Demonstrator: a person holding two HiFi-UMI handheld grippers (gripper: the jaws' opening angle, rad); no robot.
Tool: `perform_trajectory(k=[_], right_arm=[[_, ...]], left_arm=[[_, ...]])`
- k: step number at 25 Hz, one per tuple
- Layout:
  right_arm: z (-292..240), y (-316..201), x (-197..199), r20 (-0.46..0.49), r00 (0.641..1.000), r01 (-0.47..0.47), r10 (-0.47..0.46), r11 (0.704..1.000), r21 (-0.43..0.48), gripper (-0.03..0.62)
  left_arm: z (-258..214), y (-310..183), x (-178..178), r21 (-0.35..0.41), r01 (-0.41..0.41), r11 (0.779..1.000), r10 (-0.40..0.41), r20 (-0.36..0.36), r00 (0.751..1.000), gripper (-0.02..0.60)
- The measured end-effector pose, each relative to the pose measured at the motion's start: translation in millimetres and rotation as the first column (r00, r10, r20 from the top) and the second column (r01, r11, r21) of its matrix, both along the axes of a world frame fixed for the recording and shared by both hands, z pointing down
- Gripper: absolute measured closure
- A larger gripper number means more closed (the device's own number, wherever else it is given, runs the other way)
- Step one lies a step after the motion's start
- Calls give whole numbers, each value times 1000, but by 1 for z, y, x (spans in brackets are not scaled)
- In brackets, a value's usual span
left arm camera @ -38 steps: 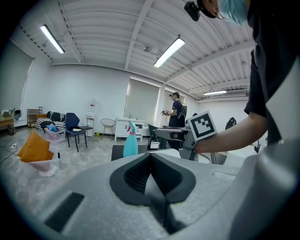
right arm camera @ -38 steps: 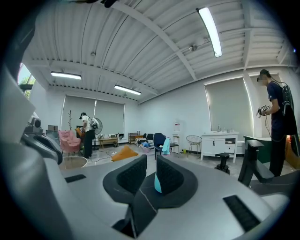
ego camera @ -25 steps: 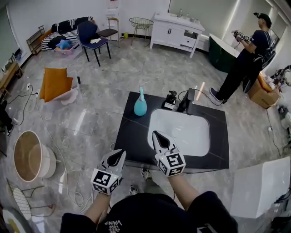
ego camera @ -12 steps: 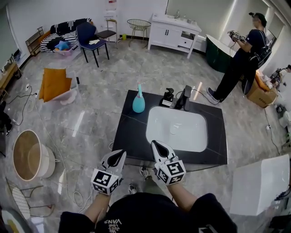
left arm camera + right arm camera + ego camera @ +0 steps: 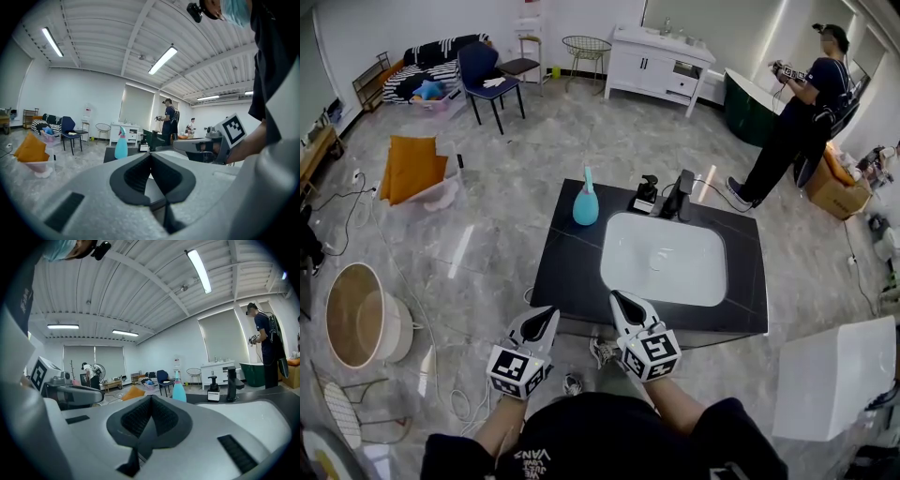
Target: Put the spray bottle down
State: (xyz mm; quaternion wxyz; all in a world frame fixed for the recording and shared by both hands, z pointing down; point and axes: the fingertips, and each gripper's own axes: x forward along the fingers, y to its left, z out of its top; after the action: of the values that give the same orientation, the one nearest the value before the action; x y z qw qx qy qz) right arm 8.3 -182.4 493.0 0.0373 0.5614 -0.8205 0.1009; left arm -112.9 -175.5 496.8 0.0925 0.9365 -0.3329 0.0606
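The spray bottle (image 5: 586, 204), teal with a pale pink trigger head, stands upright on the far left corner of the black counter (image 5: 567, 272). It also shows small and distant in the left gripper view (image 5: 121, 146) and the right gripper view (image 5: 178, 390). My left gripper (image 5: 547, 317) hangs in front of the counter's near left corner, shut and empty. My right gripper (image 5: 621, 302) sits over the counter's near edge, before the basin, also shut with nothing in it. Both grippers are far from the bottle, and each one's jaws meet at the tips in its own view.
A white sink basin (image 5: 664, 258) is set in the counter, with a black faucet (image 5: 682, 195) and a soap dispenser (image 5: 647, 192) behind it. A person (image 5: 797, 112) stands at the back right. A round tub (image 5: 361, 319) is on the floor at left, and a white box (image 5: 834, 380) at right.
My right gripper has drawn back from the basin's edge toward the counter's near edge. The left gripper has shifted only a little. The bottle stays where it was.
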Motion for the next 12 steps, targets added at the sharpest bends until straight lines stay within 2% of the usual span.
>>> perform_trajectory(k=[12], right_arm=[[0,-7,-2,-13,1000,-1,1,1000,0,595]], left_arm=[[-1,-4,-3,2,14,1000,-14,-5,1000,571]])
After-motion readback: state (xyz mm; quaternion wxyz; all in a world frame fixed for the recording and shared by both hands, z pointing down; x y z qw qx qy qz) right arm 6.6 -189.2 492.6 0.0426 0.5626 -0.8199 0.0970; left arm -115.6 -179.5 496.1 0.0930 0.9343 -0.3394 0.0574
